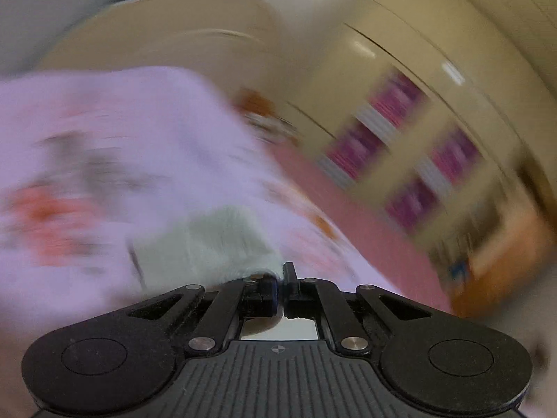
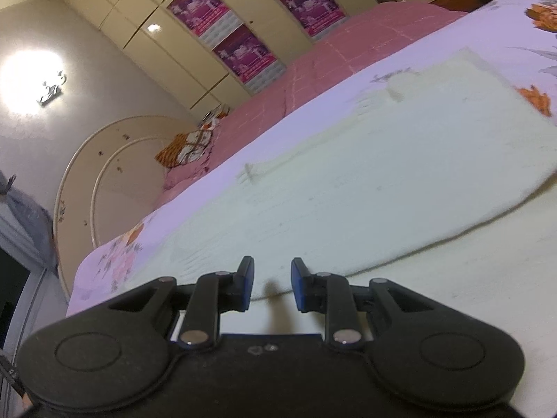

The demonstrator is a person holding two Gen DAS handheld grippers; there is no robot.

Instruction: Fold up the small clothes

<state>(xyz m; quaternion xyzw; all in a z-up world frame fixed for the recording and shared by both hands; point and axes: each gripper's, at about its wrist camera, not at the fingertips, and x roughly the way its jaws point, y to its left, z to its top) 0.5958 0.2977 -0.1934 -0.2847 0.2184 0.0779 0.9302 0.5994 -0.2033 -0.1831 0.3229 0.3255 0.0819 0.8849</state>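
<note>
A pale mint-green garment (image 2: 383, 181) lies spread on a white floral bedsheet (image 2: 452, 38). In the right wrist view my right gripper (image 2: 272, 284) is open and empty, low over the garment's near folded edge. In the left wrist view, which is motion-blurred, my left gripper (image 1: 280, 278) is shut on a corner of the same mint-green garment (image 1: 209, 240), which bunches up just ahead of the fingers over the floral sheet (image 1: 104, 139).
A pink quilt (image 2: 348, 52) covers the far side of the bed. A round cream headboard (image 2: 104, 174) and an orange patterned pillow (image 2: 188, 149) are at the left. Cream wardrobes with magenta posters (image 2: 243, 52) line the wall.
</note>
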